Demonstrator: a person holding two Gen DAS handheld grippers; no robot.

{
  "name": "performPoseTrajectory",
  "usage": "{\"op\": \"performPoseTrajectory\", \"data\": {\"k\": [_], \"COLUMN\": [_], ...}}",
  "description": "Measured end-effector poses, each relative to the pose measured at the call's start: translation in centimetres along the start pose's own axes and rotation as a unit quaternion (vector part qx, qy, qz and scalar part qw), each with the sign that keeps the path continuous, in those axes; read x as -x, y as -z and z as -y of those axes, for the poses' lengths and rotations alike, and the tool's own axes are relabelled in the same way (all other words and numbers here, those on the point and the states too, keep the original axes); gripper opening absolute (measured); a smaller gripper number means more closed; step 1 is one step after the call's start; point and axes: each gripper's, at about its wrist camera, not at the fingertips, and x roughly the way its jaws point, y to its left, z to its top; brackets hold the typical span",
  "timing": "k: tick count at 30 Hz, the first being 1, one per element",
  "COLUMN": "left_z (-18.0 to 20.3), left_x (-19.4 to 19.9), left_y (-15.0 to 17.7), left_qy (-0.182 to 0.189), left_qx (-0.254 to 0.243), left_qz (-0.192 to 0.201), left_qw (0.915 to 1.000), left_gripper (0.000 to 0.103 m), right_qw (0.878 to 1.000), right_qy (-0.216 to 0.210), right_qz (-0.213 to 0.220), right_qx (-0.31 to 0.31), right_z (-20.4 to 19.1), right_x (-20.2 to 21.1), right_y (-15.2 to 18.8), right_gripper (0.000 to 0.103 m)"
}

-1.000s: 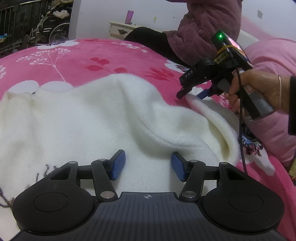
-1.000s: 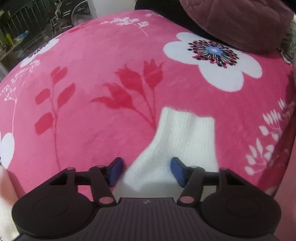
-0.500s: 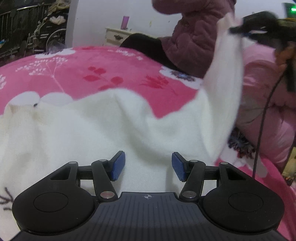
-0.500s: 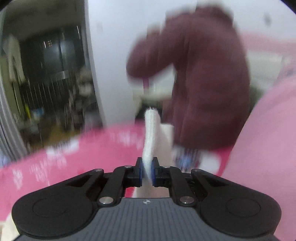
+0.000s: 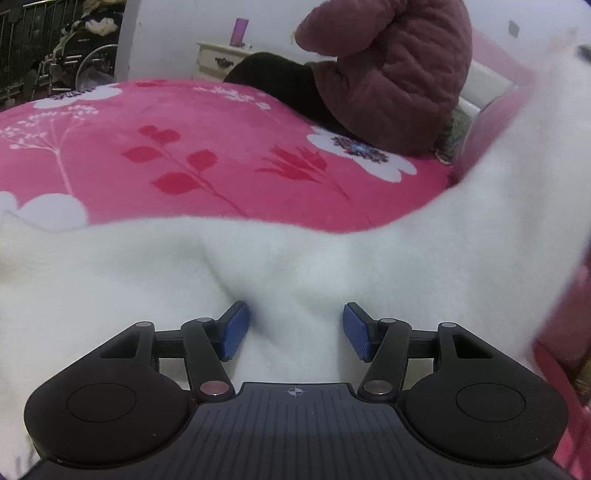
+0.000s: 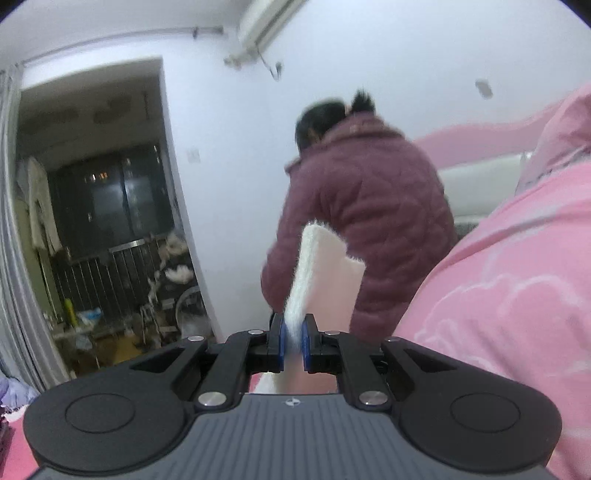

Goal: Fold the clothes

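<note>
Left wrist: white sweater (image 5: 184, 266) on pink floral blanket (image 5: 207, 147).

White walls (image 6: 388, 55), dark doorway (image 6: 103, 184)

A bedroom in a home. Ahead of the left tool spreads a bed under a pink flowered blanket (image 5: 221, 155), and beyond it stands a cream nightstand (image 5: 218, 61) against a white wall. To the right of the right tool lies pink bedding (image 6: 517, 295). Ahead and to its left, a doorway (image 6: 99, 221) opens onto a cluttered balcony with a metal railing (image 6: 122, 269). An air conditioner (image 6: 266, 26) hangs high on the wall.
</note>
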Motion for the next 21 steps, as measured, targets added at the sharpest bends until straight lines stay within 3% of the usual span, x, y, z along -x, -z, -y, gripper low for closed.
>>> {"op": "performPoseTrajectory", "data": {"k": [3,7,8,10,14,19,21], "left_z": [1.7,3.3,3.3,3.3,2.9,2.5,2.1], "left_x": [-1.5,-1.9,-1.8,-1.4,-0.2,4.0,6.3], "left_y": [0.4,1.1,1.1,1.0,0.3,-0.1,0.0], "left_qy": [-0.027,-0.066,-0.068,-0.068,-0.059,-0.045,-0.045], "left_qx": [-0.041,-0.093,-0.093,-0.088,-0.062,-0.027,-0.016], "left_qz": [0.010,0.019,0.019,0.019,0.019,0.048,0.060], "left_qw": [0.9987,0.9933,0.9932,0.9937,0.9962,0.9975,0.9971], "left_gripper": [0.068,0.069,0.069,0.069,0.069,0.069,0.069], "right_qw": [1.000,0.996,0.995,0.995,0.993,0.995,0.997], "right_qy": [-0.002,0.037,0.057,0.086,0.110,0.080,0.055], "right_qz": [0.016,-0.019,-0.024,-0.001,0.048,0.058,0.051], "right_qx": [0.023,0.075,0.077,0.052,0.002,0.000,0.006], "right_z": [0.3,1.4,1.7,2.8,4.0,2.4,1.3], "right_x": [2.0,2.3,2.4,3.9,7.5,9.2,9.5], "right_y": [0.3,1.2,1.0,0.1,-1.8,-2.6,-2.4], "right_gripper": [0.010,0.012,0.014,0.029,0.041,0.044,0.052]}}
